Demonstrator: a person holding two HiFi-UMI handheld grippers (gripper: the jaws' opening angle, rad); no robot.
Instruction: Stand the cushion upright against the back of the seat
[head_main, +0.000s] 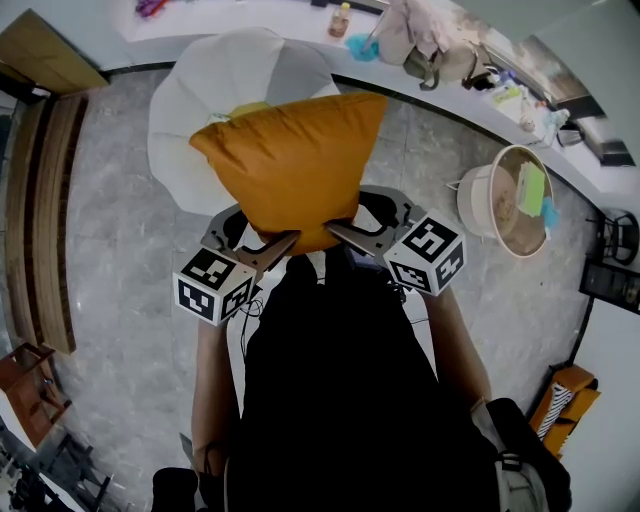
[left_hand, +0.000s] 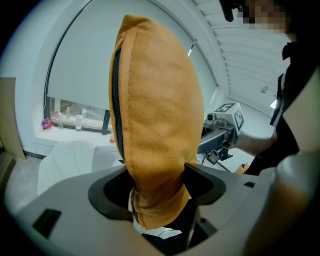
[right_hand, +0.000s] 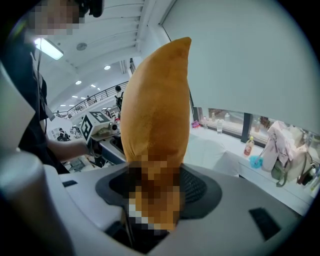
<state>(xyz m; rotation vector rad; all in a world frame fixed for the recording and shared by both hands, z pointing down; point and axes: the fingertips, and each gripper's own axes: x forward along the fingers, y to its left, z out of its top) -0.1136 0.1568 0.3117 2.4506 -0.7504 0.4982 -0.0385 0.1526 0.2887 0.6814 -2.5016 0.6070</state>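
**A:** Item one, cushion (head_main: 290, 165)?
**B:** Mustard-orange, zip along one edge. Held up in the air by its lower edge between both grippers, with the seat (head_main: 200, 100) beyond and below it. I cannot tell whether the two touch.
**A:** Left gripper (left_hand: 160, 182)?
**B:** Jaws clenched on the cushion's lower left corner, fabric pinched between them.
**A:** Right gripper (right_hand: 152, 185)?
**B:** Likewise clamped, on the lower right corner. The cushion rises straight up from between its jaws.
**A:** Seat, condition?
**B:** White, rounded, with a curved back, standing on a grey marbled floor (head_main: 120, 250).
**A:** Surroundings?
**B:** One round tub (head_main: 472, 200) on the floor to the right. A white ledge (head_main: 250, 15) runs behind the seat and carries a bottle (head_main: 341, 20) and a bag (head_main: 420, 40).
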